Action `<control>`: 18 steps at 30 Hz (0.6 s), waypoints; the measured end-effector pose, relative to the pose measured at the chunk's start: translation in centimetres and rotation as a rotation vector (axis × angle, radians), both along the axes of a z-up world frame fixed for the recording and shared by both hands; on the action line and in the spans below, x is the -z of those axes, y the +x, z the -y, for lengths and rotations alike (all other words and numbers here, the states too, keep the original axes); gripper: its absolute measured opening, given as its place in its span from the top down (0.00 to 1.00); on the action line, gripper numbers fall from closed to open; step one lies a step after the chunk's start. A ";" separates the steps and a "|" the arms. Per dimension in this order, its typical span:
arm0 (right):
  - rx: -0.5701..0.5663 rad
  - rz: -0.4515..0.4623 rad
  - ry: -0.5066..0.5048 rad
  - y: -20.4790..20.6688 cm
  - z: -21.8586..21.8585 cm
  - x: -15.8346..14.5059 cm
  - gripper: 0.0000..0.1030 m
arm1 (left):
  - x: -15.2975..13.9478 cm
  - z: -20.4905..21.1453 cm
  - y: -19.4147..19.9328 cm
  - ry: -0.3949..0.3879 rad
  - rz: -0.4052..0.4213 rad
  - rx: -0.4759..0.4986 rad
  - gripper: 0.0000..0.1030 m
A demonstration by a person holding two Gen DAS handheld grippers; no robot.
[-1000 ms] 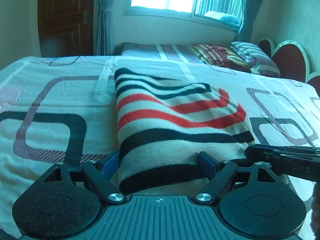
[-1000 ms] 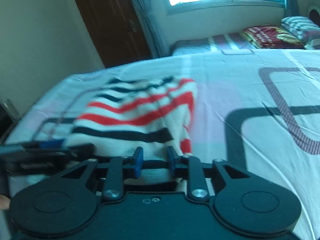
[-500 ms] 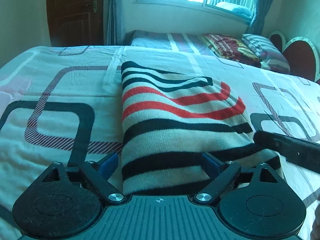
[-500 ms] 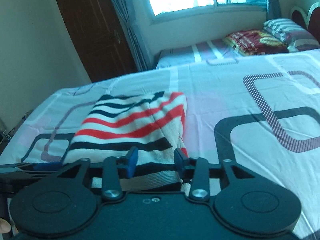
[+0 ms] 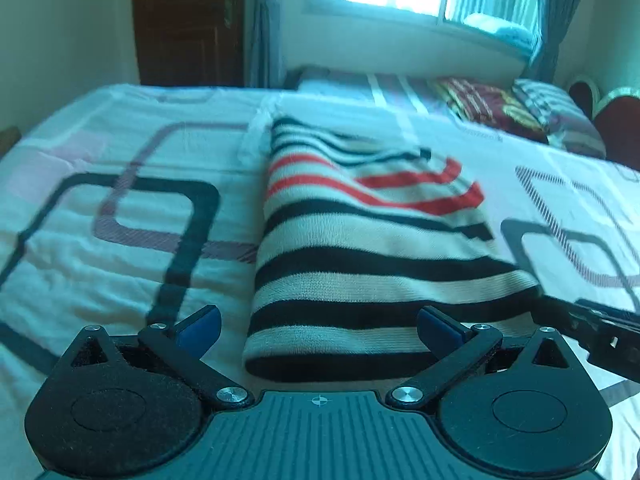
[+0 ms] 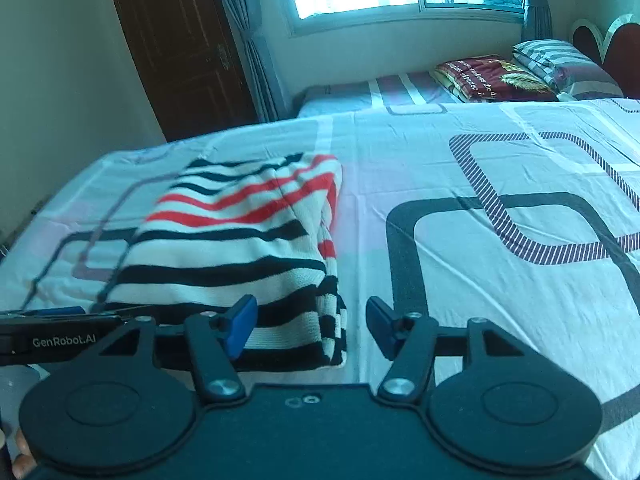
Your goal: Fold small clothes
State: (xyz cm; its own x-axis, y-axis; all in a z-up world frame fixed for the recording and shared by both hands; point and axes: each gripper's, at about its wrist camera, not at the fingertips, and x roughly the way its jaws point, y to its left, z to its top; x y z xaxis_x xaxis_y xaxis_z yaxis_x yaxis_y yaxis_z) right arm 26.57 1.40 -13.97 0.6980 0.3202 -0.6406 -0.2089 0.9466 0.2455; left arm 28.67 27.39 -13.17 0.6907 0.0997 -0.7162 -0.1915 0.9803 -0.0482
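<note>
Nearest the lens, the left gripper [image 5: 319, 322] stands with its jaws opening to their widest; the near hem of the striped garment [image 5: 360, 256] lies in line between the 2 blue pads, but neither pad presses on it. The right gripper [image 6: 307, 326] is likewise opening, about half spread, with the garment's near right corner lying between its pads and not clamped.

The garment rests flat on the bedsheet [image 6: 500, 240] as a folded rectangle, layered edges showing at its right side. Judged step: release after a completed fold.

Next move, as a judgement: either 1 further fold across the short axis, which calls for both grippers to re-seat on the near hem, or withdrawal.

Farther off lie a second bed with pillows [image 6: 560, 64], a window and a brown door [image 6: 176, 40].
</note>
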 end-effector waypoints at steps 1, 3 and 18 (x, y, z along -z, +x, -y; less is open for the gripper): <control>-0.005 0.001 0.016 -0.5 0.4 -0.4 0.34 | -0.6 0.2 -0.7 0.000 0.010 -0.007 0.00; -0.023 -0.008 0.048 -1.6 1.0 -0.9 0.29 | -1.7 0.7 -2.2 0.003 0.024 -0.016 0.00; -0.158 -0.007 0.102 -14.2 5.9 -7.8 0.01 | -10.2 6.8 -16.5 0.154 0.124 -0.062 0.00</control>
